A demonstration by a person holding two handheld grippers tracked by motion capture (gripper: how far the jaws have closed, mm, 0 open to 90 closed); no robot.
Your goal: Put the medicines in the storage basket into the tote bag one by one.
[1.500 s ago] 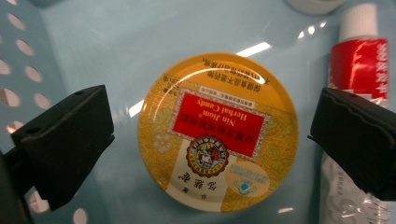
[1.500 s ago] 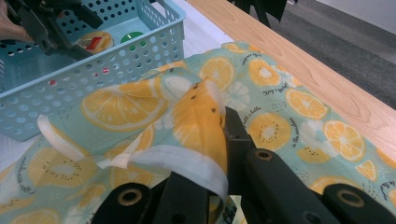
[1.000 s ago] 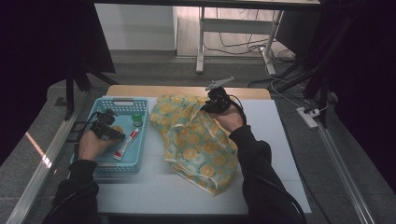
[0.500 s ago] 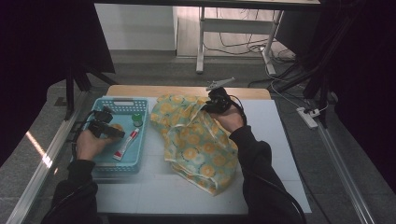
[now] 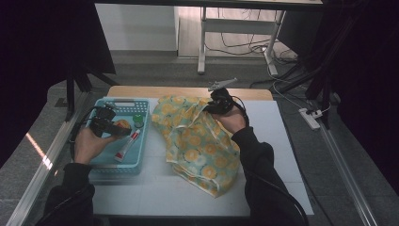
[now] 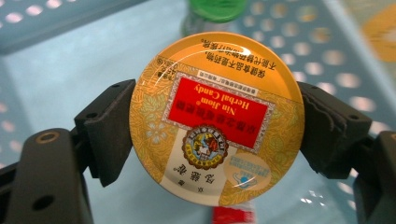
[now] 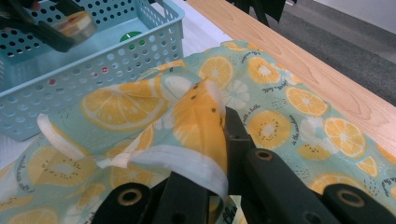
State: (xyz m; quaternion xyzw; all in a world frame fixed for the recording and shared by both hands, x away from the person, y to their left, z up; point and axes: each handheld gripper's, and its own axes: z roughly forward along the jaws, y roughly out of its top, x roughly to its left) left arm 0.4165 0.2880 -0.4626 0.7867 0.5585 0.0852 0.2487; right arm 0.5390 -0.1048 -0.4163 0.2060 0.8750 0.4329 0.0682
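The left gripper (image 6: 215,135) grips the tin (image 6: 215,119) above the basket (image 5: 141,160). The right gripper (image 7: 219,140) pinches the bag (image 5: 197,141); packing has barely started.

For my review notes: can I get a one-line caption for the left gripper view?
Left gripper clamps a round candy tin above the blue basket.

Left gripper (image 6: 215,121) fingers spread wide, clamping; right gripper (image 7: 219,140) pinched shut.

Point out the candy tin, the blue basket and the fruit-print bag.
candy tin (image 6: 216,116): left gripper view, middle of its lid.
blue basket (image 5: 123,104): high view, far rim.
fruit-print bag (image 5: 197,150): high view, middle of the cloth.
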